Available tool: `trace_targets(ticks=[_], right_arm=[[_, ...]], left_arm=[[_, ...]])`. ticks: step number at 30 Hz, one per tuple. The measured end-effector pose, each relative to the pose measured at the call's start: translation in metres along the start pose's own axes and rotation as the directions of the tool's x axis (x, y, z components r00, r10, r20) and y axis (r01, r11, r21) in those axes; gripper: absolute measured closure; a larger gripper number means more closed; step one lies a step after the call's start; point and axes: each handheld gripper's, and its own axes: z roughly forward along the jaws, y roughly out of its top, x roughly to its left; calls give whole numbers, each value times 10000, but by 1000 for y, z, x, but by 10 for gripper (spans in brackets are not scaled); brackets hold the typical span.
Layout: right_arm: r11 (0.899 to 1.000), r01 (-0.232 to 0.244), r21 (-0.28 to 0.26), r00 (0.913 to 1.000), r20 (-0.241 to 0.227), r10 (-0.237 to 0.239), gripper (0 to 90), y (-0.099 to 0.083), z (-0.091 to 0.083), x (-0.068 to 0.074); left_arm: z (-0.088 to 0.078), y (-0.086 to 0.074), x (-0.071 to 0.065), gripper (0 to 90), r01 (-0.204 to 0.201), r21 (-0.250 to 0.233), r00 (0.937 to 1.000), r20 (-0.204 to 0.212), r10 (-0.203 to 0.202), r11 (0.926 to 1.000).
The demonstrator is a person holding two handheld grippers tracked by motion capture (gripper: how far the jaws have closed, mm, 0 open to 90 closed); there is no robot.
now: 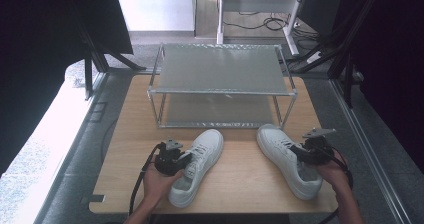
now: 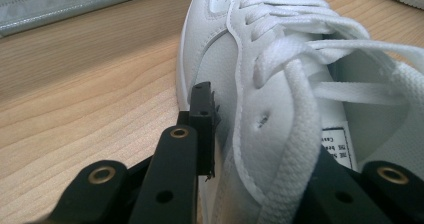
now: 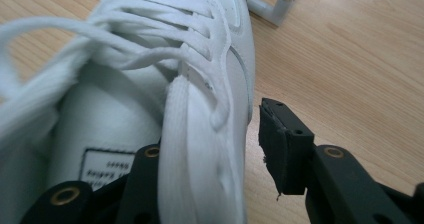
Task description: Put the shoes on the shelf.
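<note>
Left gripper clamps the side wall of the left shoe; right gripper straddles the right shoe, outer jaw just clear.

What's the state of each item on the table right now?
Left shoe: upright on table, laced, side wall clamped by left gripper.
Right shoe: upright, laced, side wall between open jaws of right gripper, outer pad apart.
Shoe rack: standing, both shelves bare.

Two sneakers: white, white laces. Table: light wood grain. Rack behind sneakers: silver-grey. Grippers: black.
</note>
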Motion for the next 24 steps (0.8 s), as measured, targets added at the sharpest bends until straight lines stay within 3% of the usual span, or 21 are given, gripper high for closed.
trace_targets(ticks=[6,10,13,18,22,24], right_arm=[[9993,47,365,9996,274,-57,737,1,8,1],[9991,-322,293,9983,500,307,859,-1,7,-1],[9984,-528,208,9978,405,519,875,-2,7,-3],[9965,-834,43,9963,223,833,882,-4,6,-6],[9919,-1223,-353,9923,141,1228,886,-9,1,-9],[9825,-1702,-752,9854,-222,1690,886,-15,-2,-13]], left_arm=[[0,-1,0,780,70,-40,10000,46,-69,10000],[0,-2,2,796,65,-168,9999,88,-63,9998],[-1,-3,3,816,142,-259,9998,118,-139,9996],[-2,-3,10,822,356,-428,9980,528,-334,9984],[-4,-4,17,828,678,-586,9938,924,-623,9960],[-6,-4,22,828,917,-757,9885,1274,-816,9929]])
